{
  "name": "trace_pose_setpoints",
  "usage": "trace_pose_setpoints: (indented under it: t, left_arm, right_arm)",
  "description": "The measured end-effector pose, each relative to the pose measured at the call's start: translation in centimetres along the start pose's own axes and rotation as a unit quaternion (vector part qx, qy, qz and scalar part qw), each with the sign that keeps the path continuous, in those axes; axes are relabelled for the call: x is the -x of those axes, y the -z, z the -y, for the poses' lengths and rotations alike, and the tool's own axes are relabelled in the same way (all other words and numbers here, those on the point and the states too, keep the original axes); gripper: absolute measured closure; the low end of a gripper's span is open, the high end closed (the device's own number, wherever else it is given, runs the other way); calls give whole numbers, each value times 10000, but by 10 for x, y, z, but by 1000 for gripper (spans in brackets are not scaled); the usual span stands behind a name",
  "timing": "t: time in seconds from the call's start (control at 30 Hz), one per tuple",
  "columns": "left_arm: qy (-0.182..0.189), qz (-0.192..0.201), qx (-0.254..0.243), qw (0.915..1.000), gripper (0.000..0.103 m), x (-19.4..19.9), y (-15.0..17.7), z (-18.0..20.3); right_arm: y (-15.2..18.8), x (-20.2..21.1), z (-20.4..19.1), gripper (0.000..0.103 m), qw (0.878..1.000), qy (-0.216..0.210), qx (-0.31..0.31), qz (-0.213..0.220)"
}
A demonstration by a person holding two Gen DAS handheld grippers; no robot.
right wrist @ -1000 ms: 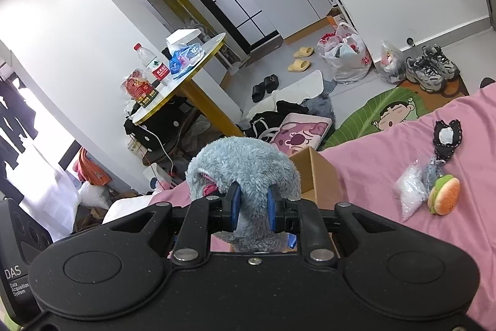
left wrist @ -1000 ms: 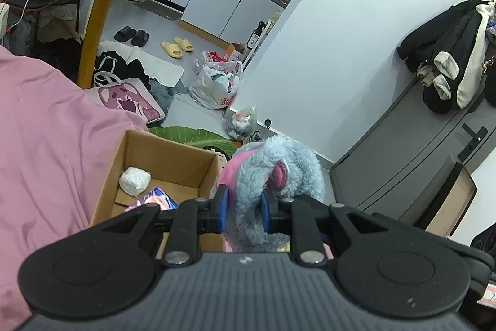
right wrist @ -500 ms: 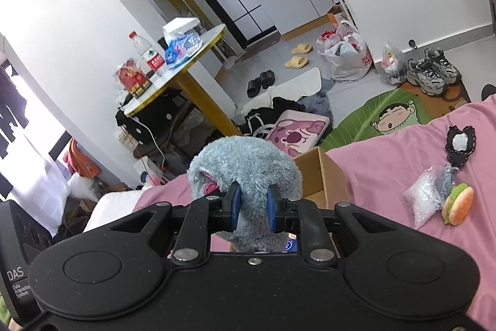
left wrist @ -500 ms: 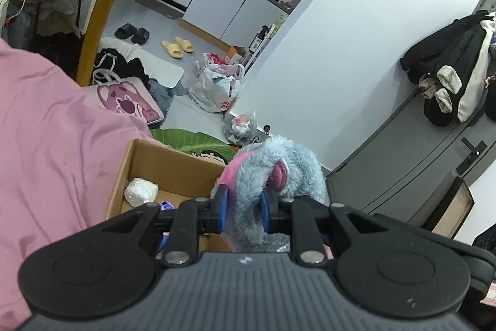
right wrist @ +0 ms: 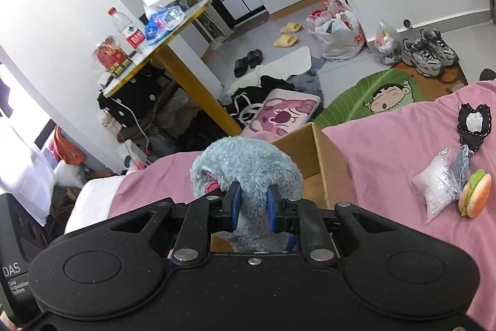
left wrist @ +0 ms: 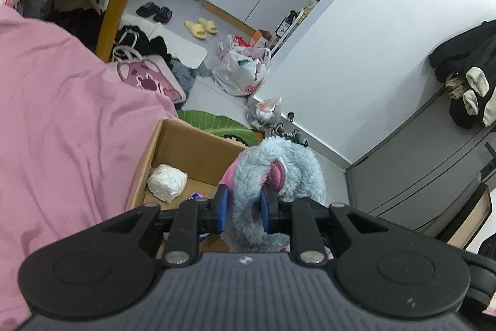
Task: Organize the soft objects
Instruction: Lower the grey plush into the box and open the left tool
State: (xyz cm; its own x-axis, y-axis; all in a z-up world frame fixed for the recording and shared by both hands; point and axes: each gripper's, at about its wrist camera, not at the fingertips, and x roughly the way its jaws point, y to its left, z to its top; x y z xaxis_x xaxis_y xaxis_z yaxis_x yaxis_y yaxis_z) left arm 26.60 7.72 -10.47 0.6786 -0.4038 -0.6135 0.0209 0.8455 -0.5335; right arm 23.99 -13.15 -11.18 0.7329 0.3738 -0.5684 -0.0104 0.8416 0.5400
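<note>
I've got both grippers, left gripper [left wrist: 243, 211] and right gripper [right wrist: 251, 208], pinching the blue plush toy [left wrist: 280, 176] right above the cardboard box [left wrist: 186, 145]

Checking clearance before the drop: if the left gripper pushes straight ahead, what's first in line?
The left gripper, shut on the plush toy, likely meets the cardboard box's far wall first; depth is unclear.
</note>
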Motion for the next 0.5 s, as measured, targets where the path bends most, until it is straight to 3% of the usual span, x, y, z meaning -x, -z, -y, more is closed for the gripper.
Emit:
trace_pose_setpoints:
  t: [0.5]
  left_arm:
    - [32,-438,407,9982,83,-42,-2,-15]
  right_arm:
    - [-10,-32,11,80,9993,271,60,-248]
